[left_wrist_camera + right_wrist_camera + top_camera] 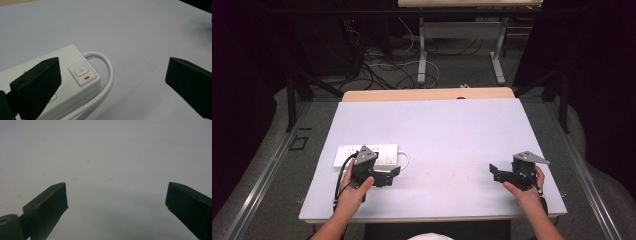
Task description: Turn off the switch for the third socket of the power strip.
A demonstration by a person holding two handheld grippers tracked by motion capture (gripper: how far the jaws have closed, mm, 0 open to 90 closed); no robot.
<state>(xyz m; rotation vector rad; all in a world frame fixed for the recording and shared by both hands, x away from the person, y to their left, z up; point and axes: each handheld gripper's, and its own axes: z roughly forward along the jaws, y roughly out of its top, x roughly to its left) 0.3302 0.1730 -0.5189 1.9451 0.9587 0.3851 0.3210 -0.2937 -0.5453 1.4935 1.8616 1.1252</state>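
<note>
- table [452, 130]: pale lavender-grey top, wooden edge at the far side; a few faint smudges on the surface in the left gripper view.
- power strip [384, 154]: white, lying flat at the table's left-front area, long side roughly parallel to the front edge. White cord [109, 75] leaves its right end and loops back along the front side.
- markings: the switch [81, 72] carries a power symbol, with a small red indicator mark just below it. No brand text readable.
- left gripper [393, 176]: held low over the table by the left hand [353, 191], just in front of the strip's right end, jaws pointing right. Jaws wide apart, nothing between them; in its own view the left jaw overlaps the strip body, the switch sits just beside it.
- right gripper [495, 173]: held by the right hand [524, 190] at the table's right-front, well apart from the strip, jaws pointing left. Jaws wide apart over bare tabletop.
</note>
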